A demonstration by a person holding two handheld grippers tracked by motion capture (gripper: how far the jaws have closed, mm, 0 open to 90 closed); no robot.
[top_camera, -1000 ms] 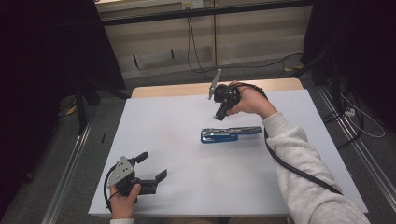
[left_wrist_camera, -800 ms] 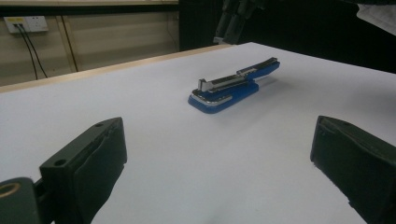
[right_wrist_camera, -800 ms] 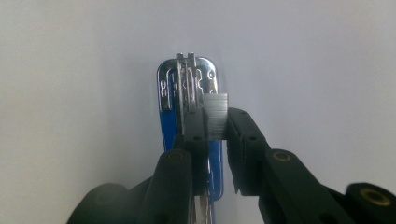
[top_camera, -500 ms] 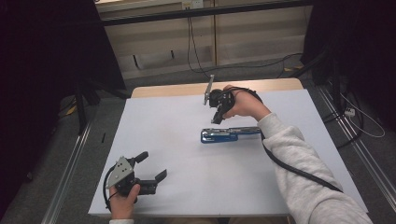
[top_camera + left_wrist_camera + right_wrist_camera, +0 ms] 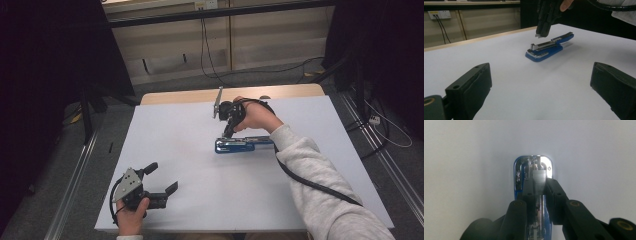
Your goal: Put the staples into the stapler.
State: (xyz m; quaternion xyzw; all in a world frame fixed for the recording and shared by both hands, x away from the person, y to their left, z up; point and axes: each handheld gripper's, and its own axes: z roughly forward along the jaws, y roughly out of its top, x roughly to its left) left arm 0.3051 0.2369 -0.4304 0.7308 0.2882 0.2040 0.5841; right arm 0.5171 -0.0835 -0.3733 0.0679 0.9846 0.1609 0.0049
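A blue stapler (image 5: 235,145) lies swung open on the white table, its chrome magazine channel facing up (image 5: 534,167) (image 5: 546,48). My right gripper (image 5: 229,131) points down over the stapler's front end, shut on a short strip of staples (image 5: 539,181). In the left gripper view that strip (image 5: 539,35) hangs a little above the channel, apart from it. My left gripper (image 5: 162,177) rests at the near left of the table, open, with nothing between its jaws (image 5: 540,82).
The white sheet (image 5: 190,150) covers the table; a wooden edge (image 5: 200,95) shows at the far side. The right gripper's cable (image 5: 310,180) runs along the sleeve. Floor cables (image 5: 210,55) and metal rails (image 5: 75,170) flank the table. A wall socket (image 5: 439,14) lies beyond.
My right gripper has shifted left and come down with the staple strip, from beyond the stapler to just over its front end. The left gripper has stayed still.
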